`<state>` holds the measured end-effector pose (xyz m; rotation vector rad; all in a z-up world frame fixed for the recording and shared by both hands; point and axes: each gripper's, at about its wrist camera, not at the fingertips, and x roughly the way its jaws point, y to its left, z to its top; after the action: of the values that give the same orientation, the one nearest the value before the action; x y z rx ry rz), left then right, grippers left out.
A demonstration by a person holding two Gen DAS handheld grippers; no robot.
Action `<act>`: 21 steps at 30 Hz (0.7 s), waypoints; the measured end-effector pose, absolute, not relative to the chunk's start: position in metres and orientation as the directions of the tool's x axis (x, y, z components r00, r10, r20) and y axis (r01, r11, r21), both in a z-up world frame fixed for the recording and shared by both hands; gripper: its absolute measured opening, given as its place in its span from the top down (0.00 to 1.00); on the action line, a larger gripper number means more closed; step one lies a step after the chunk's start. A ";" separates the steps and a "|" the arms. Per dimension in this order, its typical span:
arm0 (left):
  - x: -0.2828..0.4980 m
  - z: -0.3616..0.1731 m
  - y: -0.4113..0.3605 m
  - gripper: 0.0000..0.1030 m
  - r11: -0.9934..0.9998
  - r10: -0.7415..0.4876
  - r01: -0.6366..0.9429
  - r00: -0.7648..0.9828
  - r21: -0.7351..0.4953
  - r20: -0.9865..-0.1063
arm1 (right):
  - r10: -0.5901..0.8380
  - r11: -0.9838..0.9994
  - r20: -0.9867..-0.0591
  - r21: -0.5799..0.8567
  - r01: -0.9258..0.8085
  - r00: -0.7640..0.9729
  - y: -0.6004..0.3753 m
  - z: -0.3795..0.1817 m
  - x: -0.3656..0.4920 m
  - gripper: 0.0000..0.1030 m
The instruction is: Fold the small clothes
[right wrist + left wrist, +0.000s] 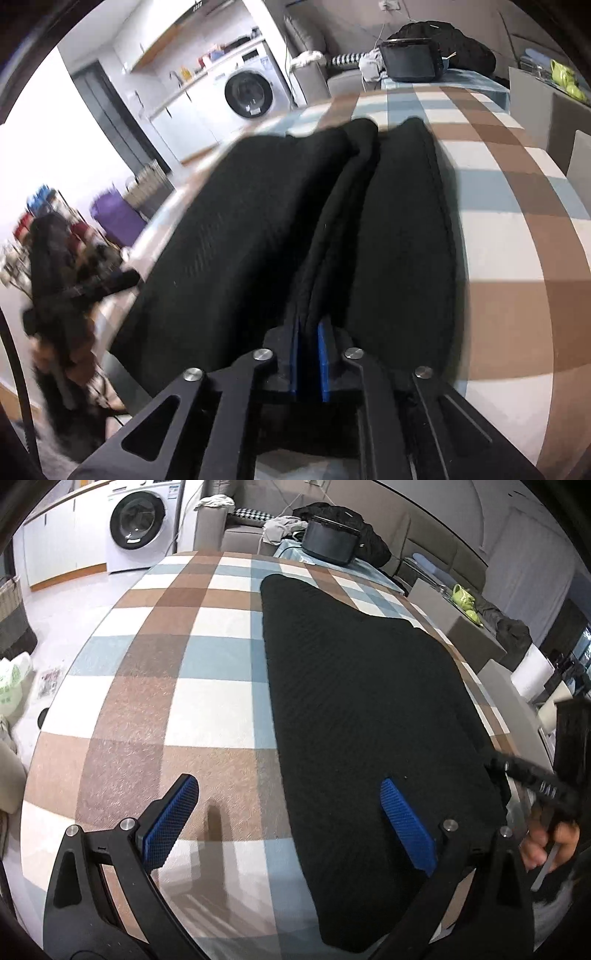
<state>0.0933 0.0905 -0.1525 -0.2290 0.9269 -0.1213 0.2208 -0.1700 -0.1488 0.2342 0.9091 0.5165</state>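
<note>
A black garment (362,701) lies flat along the right half of the checked tablecloth (177,686). My left gripper (288,786) hangs open over the garment's near left edge. One blue pad (173,823) is above bare cloth and the other (406,827) above the black fabric, with nothing pinched. In the right wrist view my right gripper (310,325) is shut on a bunched ridge of the black garment (229,236), which drapes to both sides of the blue pads (324,354). A hand (546,845) holds the right tool at that view's right edge.
A black bin (332,539) and dark clothes sit at the table's far end. A washing machine (138,524) stands at the back left and a wicker basket (11,609) on the floor left. Grey furniture with a green teapot (463,594) lines the right side.
</note>
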 end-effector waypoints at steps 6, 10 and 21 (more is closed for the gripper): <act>0.104 -0.155 0.086 0.05 0.971 -0.198 0.011 0.592 -0.238 -0.781 | 0.542 0.835 -0.699 0.511 -0.205 0.466 -0.172 -0.158 0.282 0.76; 0.111 -0.155 0.089 0.05 0.970 -0.197 0.003 0.593 -0.243 -0.780 | 0.505 0.860 -0.706 0.464 -0.214 0.497 -0.157 -0.140 0.309 0.95; 0.121 -0.163 0.089 0.05 0.973 -0.187 -0.001 0.582 -0.231 -0.791 | 0.430 0.901 -0.718 0.385 -0.202 0.548 -0.171 -0.135 0.304 0.78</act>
<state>0.1207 0.0895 -0.1627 -0.2155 0.9450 -0.1097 0.3038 -0.1712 -0.1349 0.2703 0.9192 0.3797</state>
